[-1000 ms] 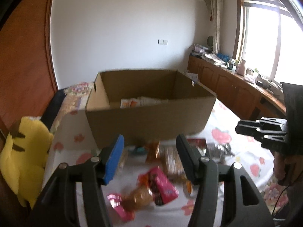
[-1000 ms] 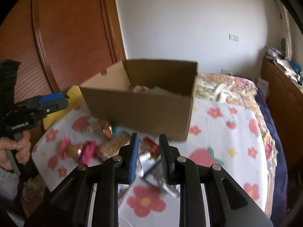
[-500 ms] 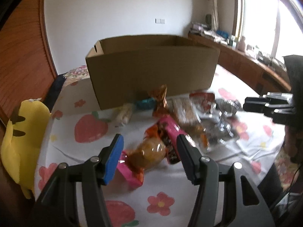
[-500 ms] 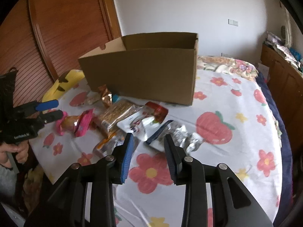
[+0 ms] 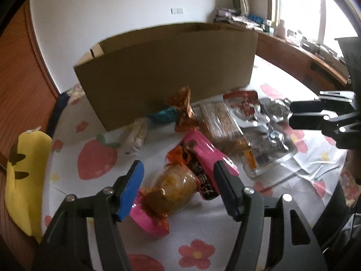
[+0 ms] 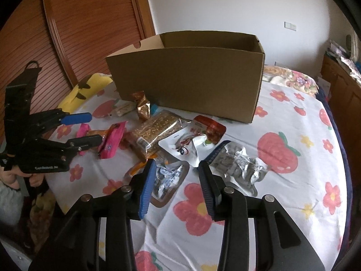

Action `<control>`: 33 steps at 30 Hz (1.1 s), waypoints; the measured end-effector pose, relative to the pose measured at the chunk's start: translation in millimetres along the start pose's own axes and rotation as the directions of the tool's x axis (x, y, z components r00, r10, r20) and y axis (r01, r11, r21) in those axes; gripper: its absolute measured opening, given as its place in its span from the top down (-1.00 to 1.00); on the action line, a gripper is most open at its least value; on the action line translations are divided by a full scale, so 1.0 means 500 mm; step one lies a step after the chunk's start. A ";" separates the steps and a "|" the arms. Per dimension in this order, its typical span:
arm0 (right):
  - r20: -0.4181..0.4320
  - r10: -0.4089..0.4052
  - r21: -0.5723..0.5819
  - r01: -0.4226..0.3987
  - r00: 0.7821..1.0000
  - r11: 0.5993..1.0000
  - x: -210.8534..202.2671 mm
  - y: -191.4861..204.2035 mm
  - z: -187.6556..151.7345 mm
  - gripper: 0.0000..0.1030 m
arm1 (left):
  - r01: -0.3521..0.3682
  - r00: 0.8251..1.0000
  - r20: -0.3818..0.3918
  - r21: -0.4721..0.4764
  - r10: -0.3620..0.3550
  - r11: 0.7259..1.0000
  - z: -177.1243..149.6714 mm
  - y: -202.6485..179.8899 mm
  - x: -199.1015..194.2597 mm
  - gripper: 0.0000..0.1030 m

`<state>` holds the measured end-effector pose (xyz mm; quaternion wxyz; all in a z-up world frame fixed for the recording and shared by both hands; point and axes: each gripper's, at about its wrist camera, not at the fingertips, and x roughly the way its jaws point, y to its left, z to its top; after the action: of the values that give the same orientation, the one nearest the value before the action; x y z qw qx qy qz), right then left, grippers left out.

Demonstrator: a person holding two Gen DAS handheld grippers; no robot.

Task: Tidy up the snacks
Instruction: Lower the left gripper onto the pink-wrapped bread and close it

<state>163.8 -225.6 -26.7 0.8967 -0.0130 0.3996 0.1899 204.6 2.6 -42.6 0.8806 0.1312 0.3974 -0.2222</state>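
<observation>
Left wrist view: one cardboard box (image 5: 167,67) stands on the flowered sheet (image 5: 203,237), with about nine snack packets strewn before it and one yellow plush toy (image 5: 24,180) at the left edge; white wall, window and wooden counter behind. The left gripper (image 5: 178,180) tilts downward, its jaws having just widened, straddling the pink-wrapped bun (image 5: 173,189) without pressing it. Right wrist view: the same box (image 6: 187,81) and packets beside a wooden slatted door (image 6: 74,33). The right gripper (image 6: 177,176), jaws just opened further and empty, hangs above one clear candy pouch (image 6: 168,180), beside the crumpled silver packet (image 6: 239,162).
</observation>
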 end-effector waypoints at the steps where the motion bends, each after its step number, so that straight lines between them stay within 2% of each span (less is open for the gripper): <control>1: -0.002 0.004 -0.003 -0.004 1.000 1.000 0.003 0.000 0.001 0.20 | 0.014 1.000 -0.019 0.000 -0.014 1.000 -0.002 0.000 0.006 -0.25; 4: -0.013 0.010 -0.016 -0.011 1.000 1.000 0.013 0.003 0.004 0.18 | 0.057 0.997 -0.050 -0.010 -0.057 0.998 -0.009 0.003 0.013 -0.25; 10: -0.039 0.040 -0.041 -0.042 0.998 0.998 0.036 0.007 0.004 0.13 | 0.081 0.993 -0.082 -0.016 -0.082 0.997 -0.031 0.001 0.007 -0.25; 18: -0.081 0.026 -0.096 -0.034 0.996 0.995 0.073 0.015 0.012 -0.01 | 0.078 0.994 -0.068 -0.063 -0.083 0.995 -0.027 0.009 0.013 -0.25; 24: -0.098 0.026 -0.067 -0.033 0.995 0.997 0.080 -0.003 -0.006 -0.04 | 0.082 0.996 -0.036 -0.130 -0.087 0.988 -0.022 0.022 0.023 -0.23; 30: -0.117 0.053 -0.066 -0.061 0.992 0.996 0.080 0.007 -0.024 -0.05 | 0.079 0.997 0.000 -0.145 -0.080 0.986 -0.028 0.028 0.020 0.17; 33: -0.114 0.040 -0.069 -0.049 0.993 0.996 0.086 0.014 -0.019 -0.06 | 0.079 0.997 0.008 -0.152 -0.079 0.985 -0.029 0.029 0.018 0.19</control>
<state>181.0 -206.4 -63.2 0.8672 -0.0469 0.4428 0.2231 207.6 18.4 -58.3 0.8790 0.0474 0.4171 -0.2260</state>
